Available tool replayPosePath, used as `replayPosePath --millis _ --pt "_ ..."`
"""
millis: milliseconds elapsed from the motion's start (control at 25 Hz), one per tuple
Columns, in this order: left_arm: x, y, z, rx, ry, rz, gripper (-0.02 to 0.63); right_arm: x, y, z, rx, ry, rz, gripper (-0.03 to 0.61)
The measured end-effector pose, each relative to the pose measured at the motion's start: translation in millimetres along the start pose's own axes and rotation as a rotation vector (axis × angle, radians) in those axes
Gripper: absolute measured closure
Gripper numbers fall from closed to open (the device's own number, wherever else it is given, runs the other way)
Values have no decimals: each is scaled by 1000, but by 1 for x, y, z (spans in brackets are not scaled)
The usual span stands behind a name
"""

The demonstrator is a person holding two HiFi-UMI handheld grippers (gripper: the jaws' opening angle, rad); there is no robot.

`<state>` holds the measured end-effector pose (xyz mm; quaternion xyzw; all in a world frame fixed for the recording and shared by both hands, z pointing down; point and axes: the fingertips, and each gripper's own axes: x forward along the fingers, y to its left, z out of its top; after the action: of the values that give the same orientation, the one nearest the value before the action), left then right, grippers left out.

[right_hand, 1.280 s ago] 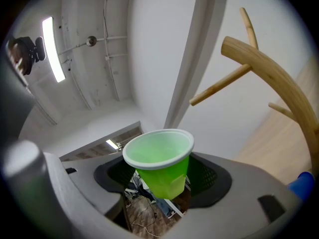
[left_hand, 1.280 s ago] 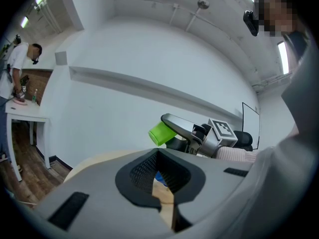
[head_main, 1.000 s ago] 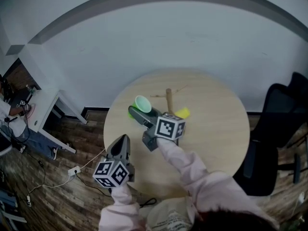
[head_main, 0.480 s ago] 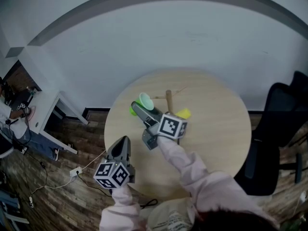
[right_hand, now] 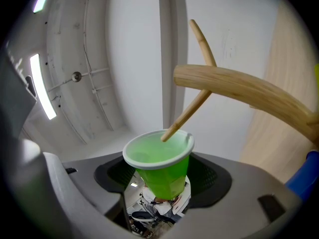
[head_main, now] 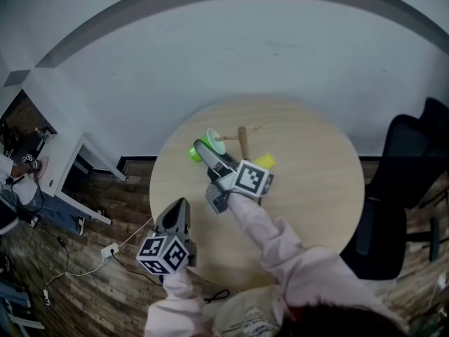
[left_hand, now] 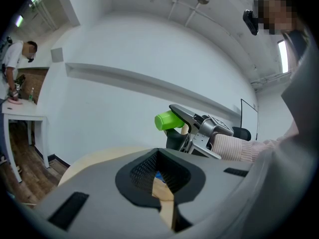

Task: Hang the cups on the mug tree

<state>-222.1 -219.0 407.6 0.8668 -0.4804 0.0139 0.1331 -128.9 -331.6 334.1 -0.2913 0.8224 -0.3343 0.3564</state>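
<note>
A green cup (head_main: 208, 144) is clamped between the jaws of my right gripper (head_main: 205, 150), lifted above the round wooden table (head_main: 316, 181) and tilted towards the wooden mug tree (head_main: 242, 140). In the right gripper view the cup (right_hand: 159, 166) faces mouth-forward. The tip of a thin peg (right_hand: 185, 114) reaches its rim, and the thick trunk (right_hand: 239, 91) crosses above. My left gripper (head_main: 178, 206) hovers at the table's near left edge, jaws together and holding nothing. From there I see the cup (left_hand: 168, 120) in the right gripper (left_hand: 199, 126).
A yellow item (head_main: 265, 162) lies at the tree's foot, and a blue thing (right_hand: 306, 176) shows beside it. A black office chair (head_main: 400, 188) stands right of the table. A white desk (head_main: 63, 167) stands left. A power strip (head_main: 109, 250) lies on the floor.
My right gripper has carried the green cup a little farther and higher towards the tree's pegs, rolling it slightly. The left gripper has stayed where it was.
</note>
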Motion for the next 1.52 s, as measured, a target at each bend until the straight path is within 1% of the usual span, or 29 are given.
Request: replayPosePath --millis 160,200,240,360,440,600,720,840,1200,1520 --pt "0 1 1 -3 -3 -2 609 -4 -6 6 15 -25 -32 275" --pt "0 1 1 -3 -4 -3 609 -4 -6 7 29 -33 -28 275" --pt "0 0 2 -2 -6 -4 609 -4 -4 8 45 -41 -15 275" --pt "2 -1 4 2 -10 -10 609 0 6 10 129 -75 61 275" --pt "3 -3 6 6 -12 -15 609 0 7 12 158 -90 75 275" --pt "6 -7 8 13 -15 -22 609 -4 4 16 148 -92 73 275" --pt "8 -9 10 19 -15 -26 609 -5 3 19 183 -106 76 275" --pt "9 -10 13 26 -16 -30 609 -5 1 20 190 -114 65 275" --pt "10 -10 14 34 -13 -31 609 -9 -9 27 296 -182 59 275" --pt "12 -9 13 33 -9 -29 609 -15 -18 33 362 -224 51 275"
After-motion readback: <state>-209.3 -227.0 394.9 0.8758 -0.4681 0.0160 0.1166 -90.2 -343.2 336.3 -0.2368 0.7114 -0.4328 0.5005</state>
